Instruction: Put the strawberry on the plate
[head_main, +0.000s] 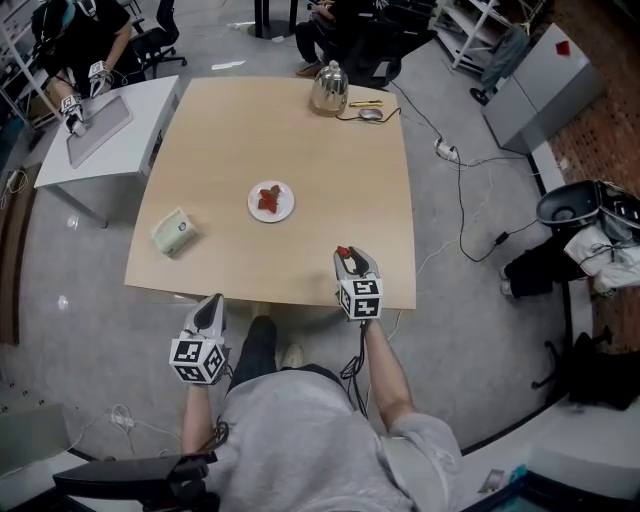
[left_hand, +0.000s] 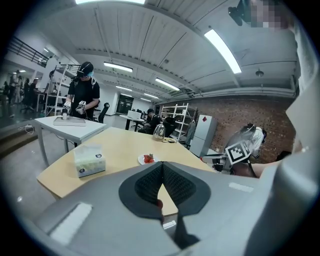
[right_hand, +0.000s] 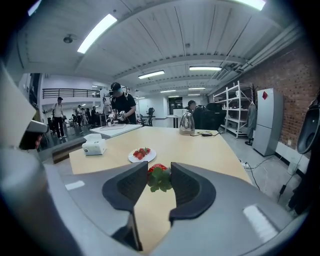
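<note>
Holding a strawberry (right_hand: 156, 169) between its pads, the right gripper (head_main: 350, 256) hovers over the near edge of the table (head_main: 300, 130). The plate (head_main: 284, 190) sits mid-table, well apart from it, carrying red berries (head_main: 268, 200). The left gripper (head_main: 211, 310) hangs just off the table edge, jaws together, empty

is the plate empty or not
Not empty: red strawberries already lie on the white plate in the middle of the table.
</note>
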